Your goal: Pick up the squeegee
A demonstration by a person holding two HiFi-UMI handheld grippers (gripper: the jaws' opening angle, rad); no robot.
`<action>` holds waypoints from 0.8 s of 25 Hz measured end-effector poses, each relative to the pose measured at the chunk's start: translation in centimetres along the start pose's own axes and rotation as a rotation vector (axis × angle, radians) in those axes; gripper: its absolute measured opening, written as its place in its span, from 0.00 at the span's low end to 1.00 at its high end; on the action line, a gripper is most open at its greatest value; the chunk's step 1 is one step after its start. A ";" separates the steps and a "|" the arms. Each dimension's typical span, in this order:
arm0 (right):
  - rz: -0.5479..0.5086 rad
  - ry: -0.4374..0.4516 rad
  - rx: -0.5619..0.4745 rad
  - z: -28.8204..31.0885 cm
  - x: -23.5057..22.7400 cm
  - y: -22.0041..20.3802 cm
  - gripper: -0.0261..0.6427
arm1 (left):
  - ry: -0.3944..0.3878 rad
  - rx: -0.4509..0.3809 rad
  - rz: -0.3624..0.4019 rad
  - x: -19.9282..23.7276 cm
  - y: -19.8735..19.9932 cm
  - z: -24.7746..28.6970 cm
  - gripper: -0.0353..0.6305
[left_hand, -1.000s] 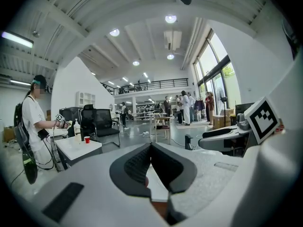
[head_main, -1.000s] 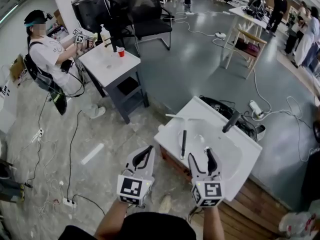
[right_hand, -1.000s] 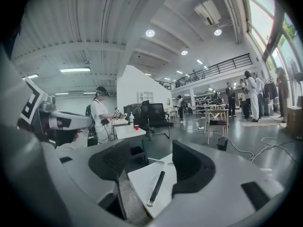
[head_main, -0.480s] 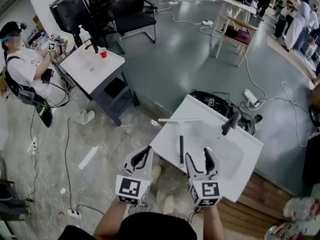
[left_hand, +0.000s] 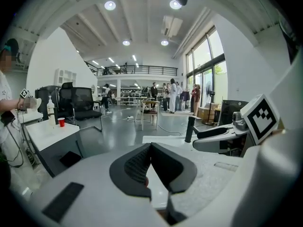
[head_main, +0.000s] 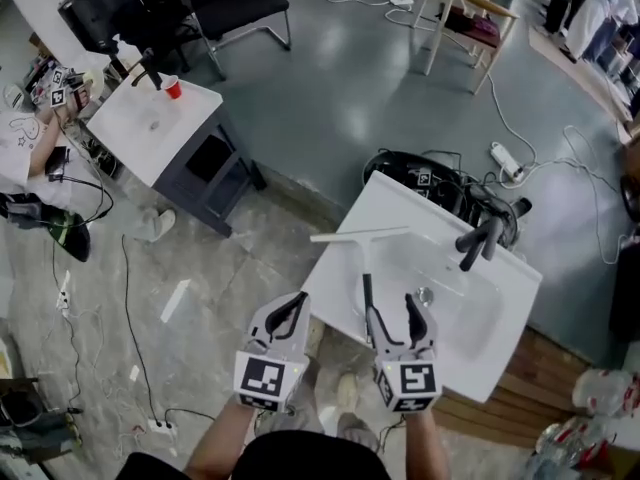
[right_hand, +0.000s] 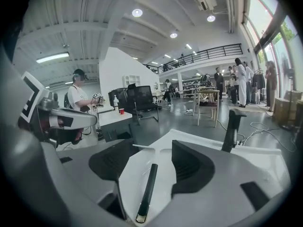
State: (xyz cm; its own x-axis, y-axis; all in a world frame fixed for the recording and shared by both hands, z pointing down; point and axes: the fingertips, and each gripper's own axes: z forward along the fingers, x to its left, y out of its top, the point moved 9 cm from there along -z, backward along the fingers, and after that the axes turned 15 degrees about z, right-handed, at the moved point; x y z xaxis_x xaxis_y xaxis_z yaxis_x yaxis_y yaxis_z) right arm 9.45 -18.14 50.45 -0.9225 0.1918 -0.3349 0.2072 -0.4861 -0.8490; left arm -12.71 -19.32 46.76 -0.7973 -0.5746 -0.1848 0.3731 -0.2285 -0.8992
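Note:
The squeegee lies flat on the white sink [head_main: 500,343], its white blade [head_main: 360,235] across the far rim and its black handle [head_main: 367,290] pointing towards me. My right gripper [head_main: 392,310] is open, with the handle's near end low between its fingers, untouched as far as I can see. In the right gripper view the handle [right_hand: 147,186] runs up the gap of the right gripper [right_hand: 152,151] to the blade [right_hand: 156,148]. My left gripper [head_main: 291,308] hangs off the sink's left edge, shut and empty; in its own view the left gripper [left_hand: 150,148] has its pads meeting.
A black faucet [head_main: 480,236] stands at the sink's far right. A wooden platform [head_main: 560,388] lies under the sink. A small white table [head_main: 150,128] with a red cup [head_main: 172,88] stands far left, by a black chair. Cables and a power strip [head_main: 503,158] litter the floor.
The view has tipped down and closer to the sink. My right gripper has shifted left so the squeegee handle's end now lies between its fingers. The left gripper stays shut beside the sink.

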 end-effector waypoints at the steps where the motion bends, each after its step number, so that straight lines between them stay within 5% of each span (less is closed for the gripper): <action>1: 0.002 -0.009 0.011 0.7 -0.2 -0.3 0.44 | -0.007 0.005 -0.003 0.4 -0.4 0.8 0.06; 20: 0.058 -0.068 0.188 9.1 -3.4 -6.9 0.42 | -0.112 0.144 -0.073 2.3 -8.0 9.1 0.06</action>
State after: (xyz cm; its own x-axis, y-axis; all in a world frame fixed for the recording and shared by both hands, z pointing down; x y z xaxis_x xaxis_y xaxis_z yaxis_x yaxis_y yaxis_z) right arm 8.14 -23.20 61.21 -0.9320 0.1039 -0.3472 0.2019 -0.6467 -0.7356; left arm -13.16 -25.98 57.16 -0.7698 -0.6346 -0.0688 0.3871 -0.3784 -0.8408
